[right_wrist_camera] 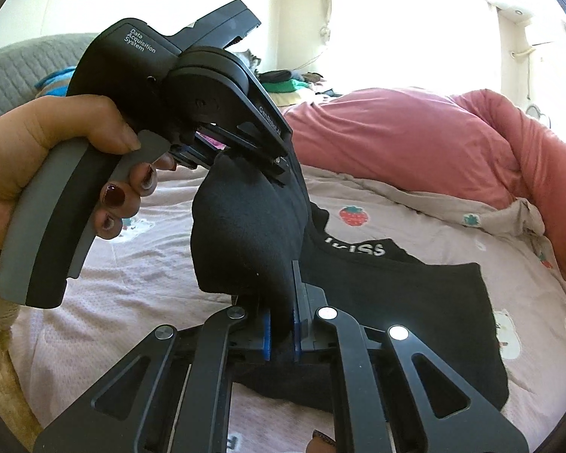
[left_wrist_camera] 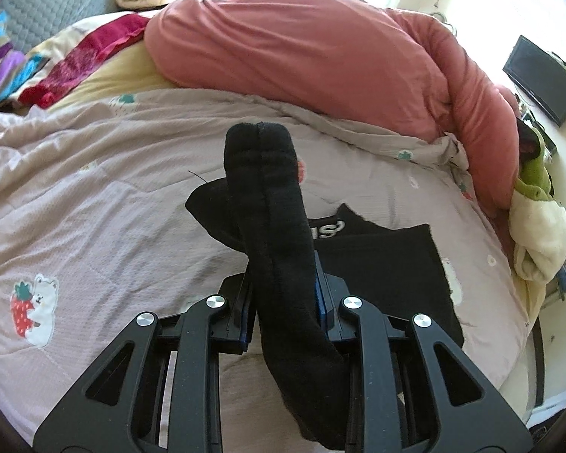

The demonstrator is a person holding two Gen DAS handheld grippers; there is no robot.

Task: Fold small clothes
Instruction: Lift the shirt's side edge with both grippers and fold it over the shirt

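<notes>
Showing only in right wrist view: hand gripping handle of left gripper, upper left of frame. Left wrist view alone shows sock's rounded end rising at frame centre. Both grippers clamp same black sock: left gripper on one part, right gripper on other. Black garment lies flat on bed's quilt, right of centre.

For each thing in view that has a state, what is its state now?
Black sock: lifted off the bed, held at both ends.
Left tongs: shut on the sock.
Right tongs: shut on the sock.
Black garment: lying flat on the quilt.
Pink duvet: bunched up.
</notes>
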